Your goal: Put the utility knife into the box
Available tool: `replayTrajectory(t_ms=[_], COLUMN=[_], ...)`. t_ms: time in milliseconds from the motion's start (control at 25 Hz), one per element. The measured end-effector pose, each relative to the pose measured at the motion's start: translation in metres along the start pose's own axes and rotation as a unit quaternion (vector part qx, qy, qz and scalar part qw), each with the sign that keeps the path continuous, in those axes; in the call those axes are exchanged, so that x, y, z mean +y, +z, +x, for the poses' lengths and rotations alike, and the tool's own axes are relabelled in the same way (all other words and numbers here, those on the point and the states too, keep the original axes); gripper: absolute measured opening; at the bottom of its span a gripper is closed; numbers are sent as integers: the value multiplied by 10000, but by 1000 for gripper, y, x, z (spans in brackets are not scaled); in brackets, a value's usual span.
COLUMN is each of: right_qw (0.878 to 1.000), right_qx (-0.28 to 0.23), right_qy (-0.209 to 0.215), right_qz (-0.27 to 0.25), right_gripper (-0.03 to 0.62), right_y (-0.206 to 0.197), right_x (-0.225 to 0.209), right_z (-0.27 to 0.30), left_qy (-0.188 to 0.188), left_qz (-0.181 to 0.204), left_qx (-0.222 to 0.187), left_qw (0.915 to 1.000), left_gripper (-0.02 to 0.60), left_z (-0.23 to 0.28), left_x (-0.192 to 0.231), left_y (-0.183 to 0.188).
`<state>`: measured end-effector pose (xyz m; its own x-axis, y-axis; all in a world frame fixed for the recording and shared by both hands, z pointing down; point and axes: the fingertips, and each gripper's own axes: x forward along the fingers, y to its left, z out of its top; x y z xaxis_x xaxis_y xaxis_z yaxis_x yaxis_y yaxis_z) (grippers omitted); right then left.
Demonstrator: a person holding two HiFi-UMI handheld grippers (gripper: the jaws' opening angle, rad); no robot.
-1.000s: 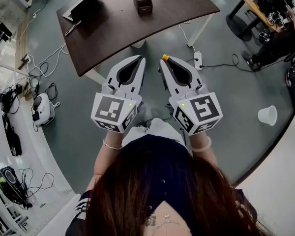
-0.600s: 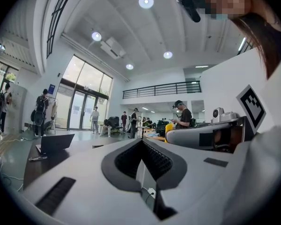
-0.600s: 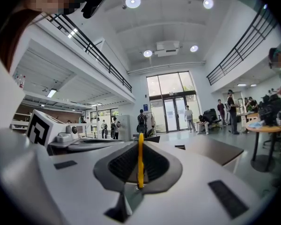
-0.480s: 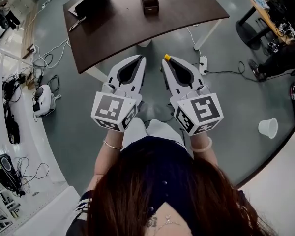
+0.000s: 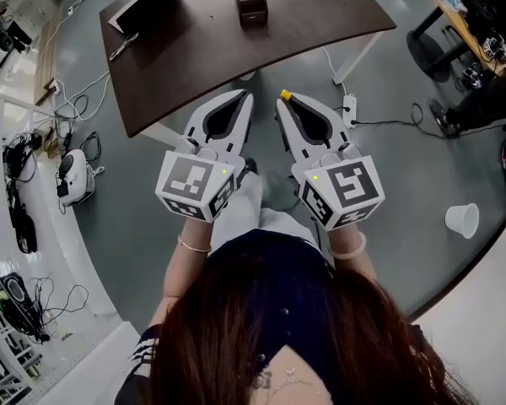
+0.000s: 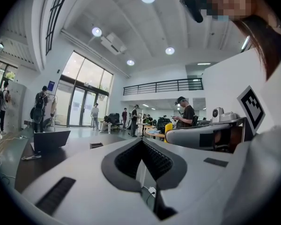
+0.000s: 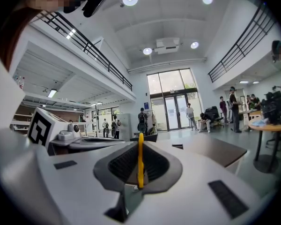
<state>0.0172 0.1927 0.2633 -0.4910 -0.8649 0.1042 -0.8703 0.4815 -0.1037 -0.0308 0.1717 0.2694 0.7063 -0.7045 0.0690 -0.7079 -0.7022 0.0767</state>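
The thin yellow utility knife was clamped edge-on between the closed jaws of the right gripper, with its yellow end seen poking out at the tips in the head view, over the grey floor just short of the dark brown wooden tabletop. The left gripper was held just beside it at 9 o'clock, its jaws pressed together on nothing. The small dark brown compartmented box was seen standing on the tabletop at 12 o'clock from the grippers, well apart from the utility knife, with an open dark laptop at its 9 o'clock.
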Motion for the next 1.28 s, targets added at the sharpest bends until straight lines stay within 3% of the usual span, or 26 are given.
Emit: replayTrajectory(t_ms=[560,840,1120,1280], right_qw=[9993,9988,9989,9995], right_qx=[3,118,24,46], right_qy=[-356,-470,-430,-173], right_qz=[74,94,200,248], right_gripper=[37,37,37,35], right_y=[22,27,30,35], right_x=[-78,-106,-149,-174], right_z=[147,198,232,259], left_qy=[-274,-494,-363,-188], left_qz=[59,-25,-204,-199], left_qx=[-28,18,36,64], left_qw=[9996,9988,9991,9996], left_gripper=[-6,-6,-6,-6], left_z=[119,165,213,246], left_x=[124,156,186,202], left_y=[18,20,13,17])
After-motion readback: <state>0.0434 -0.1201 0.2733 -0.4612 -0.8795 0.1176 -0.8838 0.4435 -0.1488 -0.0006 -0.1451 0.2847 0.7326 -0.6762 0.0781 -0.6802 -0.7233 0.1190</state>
